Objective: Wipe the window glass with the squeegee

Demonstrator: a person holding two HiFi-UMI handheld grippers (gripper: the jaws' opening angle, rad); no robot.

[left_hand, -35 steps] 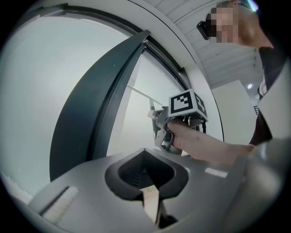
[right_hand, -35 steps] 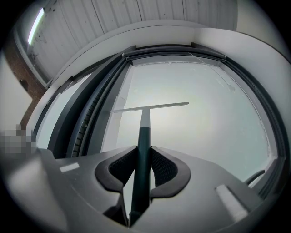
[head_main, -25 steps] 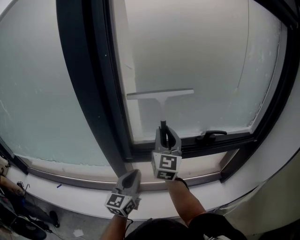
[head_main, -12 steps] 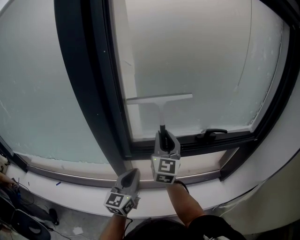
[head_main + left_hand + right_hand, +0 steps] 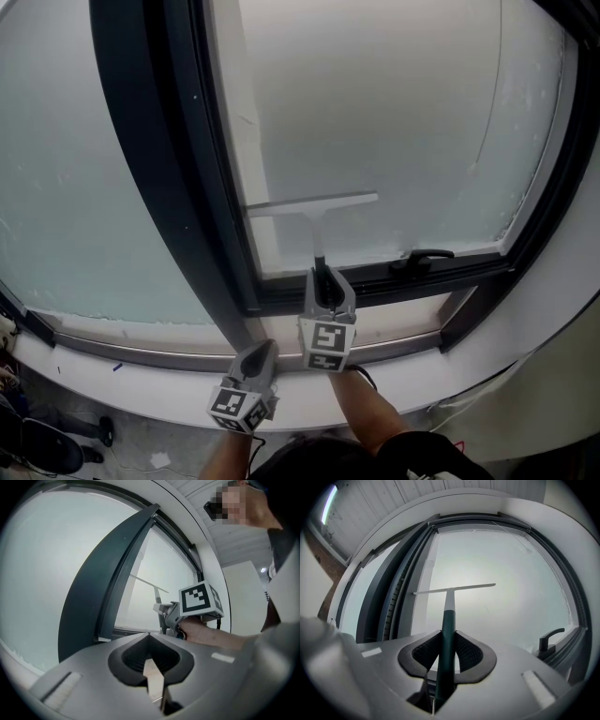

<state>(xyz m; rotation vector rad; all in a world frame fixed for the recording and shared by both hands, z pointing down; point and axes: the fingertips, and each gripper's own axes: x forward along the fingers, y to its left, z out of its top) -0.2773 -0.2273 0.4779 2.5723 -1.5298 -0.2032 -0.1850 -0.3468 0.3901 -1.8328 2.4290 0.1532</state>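
Head view: right tongs [image 5: 325, 281] grip the squeegee [image 5: 314, 204] by its dark handle. Its pale blade lies level against the window glass [image 5: 394, 112], low on the pane, at 12 o'clock from the tongs. Left tongs [image 5: 265, 347] hang at 7 o'clock of the right, above the sill [image 5: 141, 375]. A black latch [image 5: 427, 257] sits on the lower frame at 3 o'clock of the handle.

Left gripper view: jaws together, nothing between them; right tongs at 1 o'clock.

Right gripper view: jaws clamped on the dark handle; blade across the pane at 12 o'clock; latch at 4 o'clock.
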